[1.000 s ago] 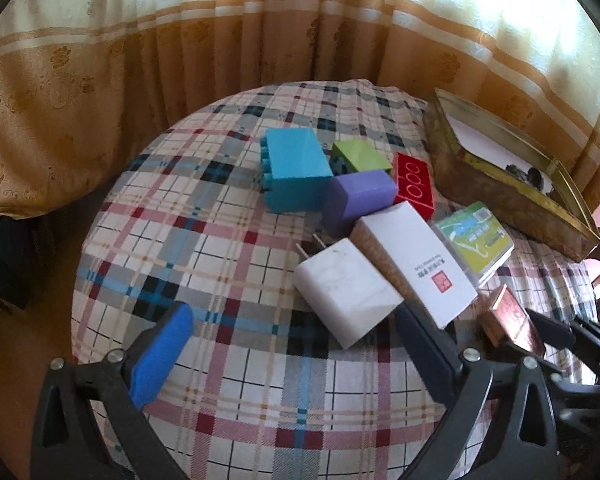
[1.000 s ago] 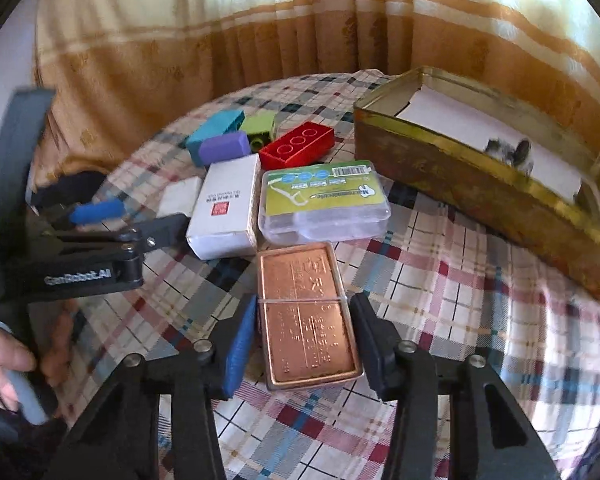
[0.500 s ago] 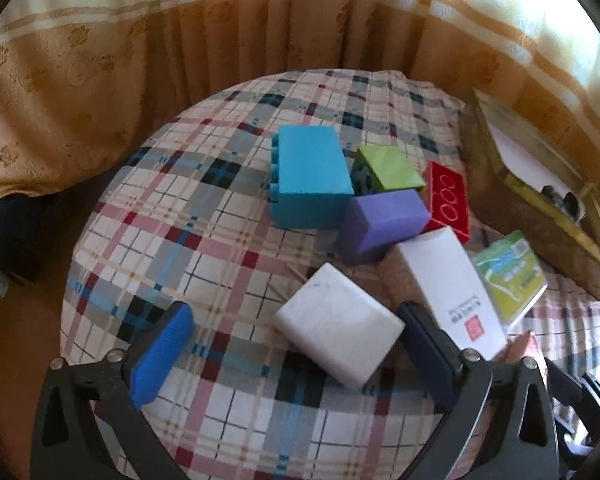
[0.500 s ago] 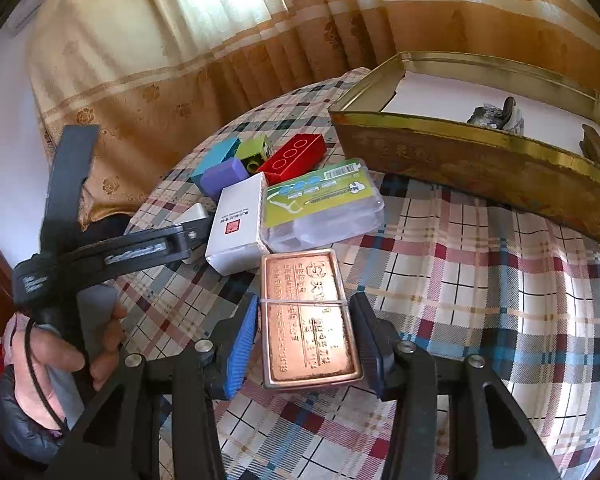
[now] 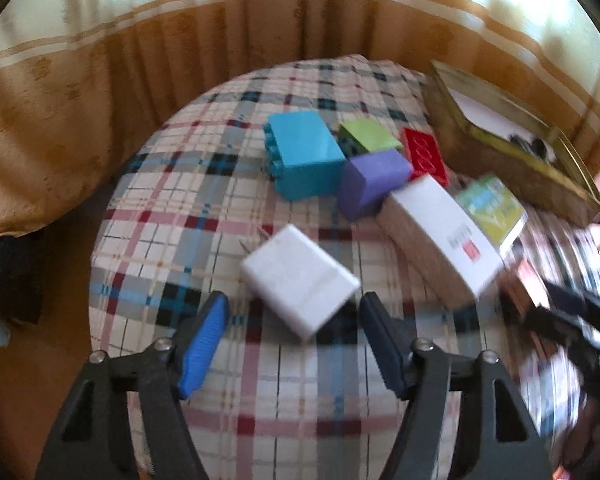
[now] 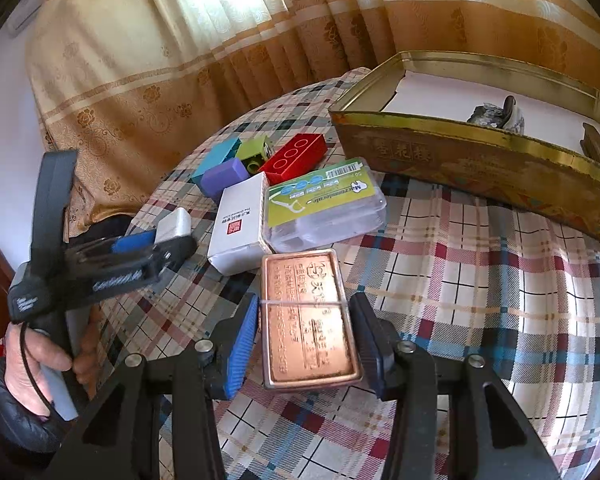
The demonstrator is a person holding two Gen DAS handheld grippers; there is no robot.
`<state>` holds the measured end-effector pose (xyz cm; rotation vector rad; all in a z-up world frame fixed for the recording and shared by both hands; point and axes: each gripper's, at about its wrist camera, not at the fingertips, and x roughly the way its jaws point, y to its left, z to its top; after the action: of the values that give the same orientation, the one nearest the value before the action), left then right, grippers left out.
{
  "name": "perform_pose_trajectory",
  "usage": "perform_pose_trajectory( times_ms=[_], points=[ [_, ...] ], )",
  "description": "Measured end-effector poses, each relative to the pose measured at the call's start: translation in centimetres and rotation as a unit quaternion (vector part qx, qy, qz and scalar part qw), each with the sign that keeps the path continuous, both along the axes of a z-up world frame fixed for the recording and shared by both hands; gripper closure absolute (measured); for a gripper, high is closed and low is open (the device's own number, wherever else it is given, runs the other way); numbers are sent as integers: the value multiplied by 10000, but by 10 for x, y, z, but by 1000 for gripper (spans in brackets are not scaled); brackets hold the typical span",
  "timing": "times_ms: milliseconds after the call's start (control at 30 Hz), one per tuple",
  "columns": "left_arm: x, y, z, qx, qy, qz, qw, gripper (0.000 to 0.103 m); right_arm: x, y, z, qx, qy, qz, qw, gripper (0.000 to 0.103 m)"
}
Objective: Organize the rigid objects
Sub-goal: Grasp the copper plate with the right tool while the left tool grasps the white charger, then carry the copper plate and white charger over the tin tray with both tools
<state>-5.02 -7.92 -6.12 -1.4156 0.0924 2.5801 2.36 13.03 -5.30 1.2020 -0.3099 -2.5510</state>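
Left gripper (image 5: 292, 344) jaws closing around white charger (image 5: 298, 282), narrower than before, right gripper (image 6: 304, 336) clamping copper tin (image 6: 310, 320)

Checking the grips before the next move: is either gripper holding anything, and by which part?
The right gripper grips the copper tin across its long sides. The left gripper holds nothing; its jaws are closing around the white charger, not yet touching.

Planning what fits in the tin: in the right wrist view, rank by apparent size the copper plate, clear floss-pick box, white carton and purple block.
1. Clear plastic floss-pick box with green label
2. Copper-coloured metal plate, though nearness to the camera inflates it
3. White cardboard carton
4. Purple plastic block, farthest away, so its rank is unsure
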Motion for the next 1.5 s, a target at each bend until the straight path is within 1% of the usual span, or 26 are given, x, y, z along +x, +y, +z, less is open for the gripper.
perform_pose_trajectory(
  times_ms=[67,100,167,267,333,433,500,533,600,633,700,800,900,1033,1100,1167,1267,1333,1433,1500],
  points=[
    [2,-4,4,230,-39,6,9997,24,0,0,0,1,1,3,10000,53],
    [2,-8,7,473,-56,110,9988,18,0,0,0,-1,0,3,10000,53],
    [-1,-9,8,779,-92,300,9965,11,0,0,0,-8,1,1,10000,53],
    [-11,-12,8,1006,-154,803,9916,11,0,1,-1,-26,4,-6,10000,54],
    [-18,-9,5,964,-232,1064,9894,11,0,1,-1,-23,5,-2,10000,54],
    [-26,0,1,617,-249,1325,9890,12,-1,2,-1,-26,4,1,10000,54],
    [-27,7,-1,383,-168,1389,9894,15,-1,2,-1,-18,5,0,10000,54],
    [-27,9,-3,239,-70,1382,9901,16,-1,2,-1,-15,6,2,10000,54],
    [-22,10,-4,-10,142,1324,9911,32,-2,3,-2,-13,7,11,10000,54],
    [-20,9,-3,14,214,1242,9920,35,-2,3,-2,-20,6,6,10000,54],
    [-18,4,-2,51,251,1177,9927,50,-1,2,-2,-27,6,-1,10000,54],
    [-17,-9,-1,363,284,991,9940,50,-1,2,-2,-33,16,12,10000,54],
    [-10,-16,0,580,349,834,9942,50,0,3,-1,-76,73,2,9999,54],
    [-1,-20,2,893,422,763,9922,50,5,7,3,-225,238,-23,9995,54],
    [2,-18,7,1033,523,739,9905,50,6,8,5,-256,335,-7,9991,54],
    [8,-14,15,1021,738,638,9900,50,8,9,7,-285,421,-32,9987,54],
    [19,1,34,887,1247,376,9875,50,10,14,9,-370,519,-150,9979,54],
    [23,9,43,910,1425,201,9854,50,10,15,10,-403,538,-207,9975,54],
    [26,20,52,961,1582,-1,9827,50,11,17,11,-397,563,-266,9973,54],
    [27,28,57,920,1662,-111,9817,50,11,22,13,-442,576,-397,9966,54]
  ],
)
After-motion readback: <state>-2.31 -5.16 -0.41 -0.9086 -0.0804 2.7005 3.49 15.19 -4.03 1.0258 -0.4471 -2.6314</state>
